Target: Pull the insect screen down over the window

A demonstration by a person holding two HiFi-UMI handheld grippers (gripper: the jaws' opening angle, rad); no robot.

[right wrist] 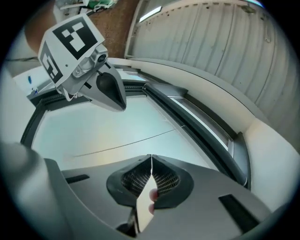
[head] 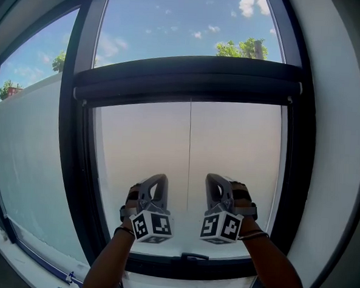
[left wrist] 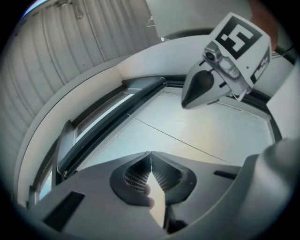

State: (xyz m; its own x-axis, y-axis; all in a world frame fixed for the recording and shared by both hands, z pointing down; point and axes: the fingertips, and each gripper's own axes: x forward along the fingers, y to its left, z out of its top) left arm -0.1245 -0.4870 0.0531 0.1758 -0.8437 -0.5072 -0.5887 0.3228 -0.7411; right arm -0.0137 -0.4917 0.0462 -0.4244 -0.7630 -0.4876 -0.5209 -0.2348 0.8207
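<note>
Right, my L gripper [head: 159, 178] & R gripper [head: 213, 179] both closed, empty, near window [head: 77, 134] bottom edge; thin cord [head: 189, 141] between them, dark crossbar [head: 190, 80] overhead.

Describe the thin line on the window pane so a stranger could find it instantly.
Find the dark-framed window, then the thick dark horizontal bar crossing it. From the bar's middle a thin dark line drops straight down the pale pane. It is the pane's only vertical mark, hair-thin beside the heavy frame.
</note>
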